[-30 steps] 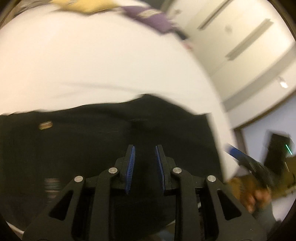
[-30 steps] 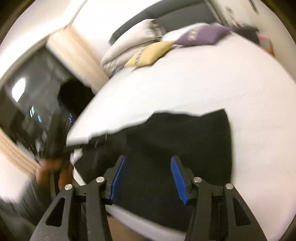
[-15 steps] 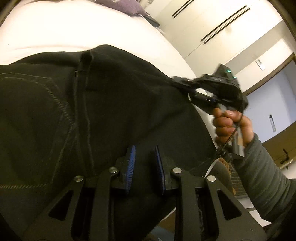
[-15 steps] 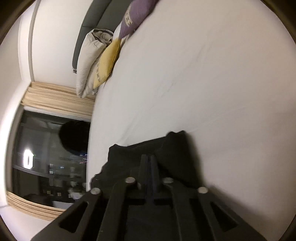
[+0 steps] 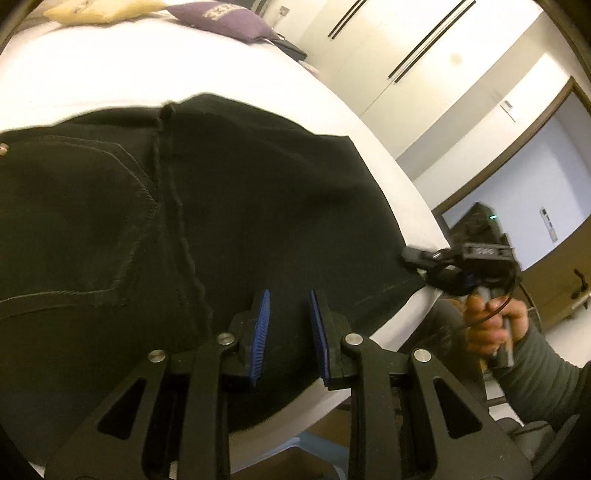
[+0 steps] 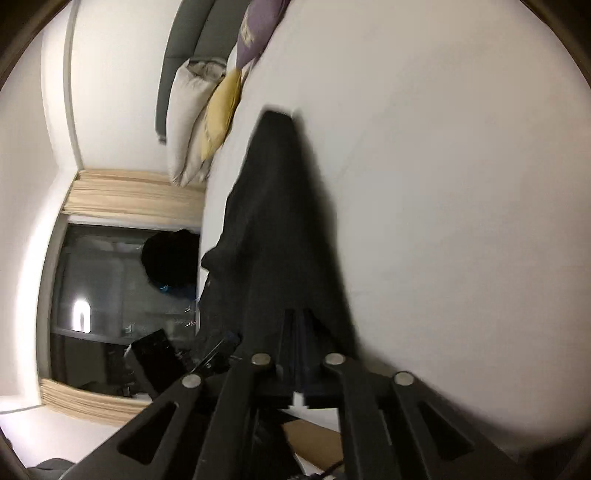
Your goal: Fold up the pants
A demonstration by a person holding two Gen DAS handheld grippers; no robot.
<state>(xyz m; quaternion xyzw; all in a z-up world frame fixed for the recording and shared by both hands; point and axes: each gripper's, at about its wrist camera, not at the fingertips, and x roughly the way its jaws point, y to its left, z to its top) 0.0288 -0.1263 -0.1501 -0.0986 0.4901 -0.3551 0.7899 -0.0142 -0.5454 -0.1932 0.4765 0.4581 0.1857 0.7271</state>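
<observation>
Black pants (image 5: pixel 229 206) lie spread on the white bed (image 5: pixel 110 74), seam and back pocket showing. My left gripper (image 5: pixel 288 325) hovers just over the near edge of the pants, jaws a little apart with the blue pads (image 5: pixel 261 325) showing, holding nothing. My right gripper (image 5: pixel 417 256) is shut on the right corner of the pants at the bed's edge. In the right wrist view the shut gripper (image 6: pixel 298 325) holds the black fabric (image 6: pixel 273 206), which stretches away from it across the bed (image 6: pixel 443 184).
Purple (image 5: pixel 225 18) and yellow (image 5: pixel 99 7) pillows lie at the far end of the bed, also in the right wrist view (image 6: pixel 221 110). A wardrobe wall (image 5: pixel 424 55) and doorway (image 5: pixel 535 184) stand to the right. A dark window with curtains (image 6: pixel 110 295) is left.
My right gripper closed on the pants' corner and has pulled it out toward the bed's edge, stretching the fabric. My left gripper stays over the pants with the same small gap.
</observation>
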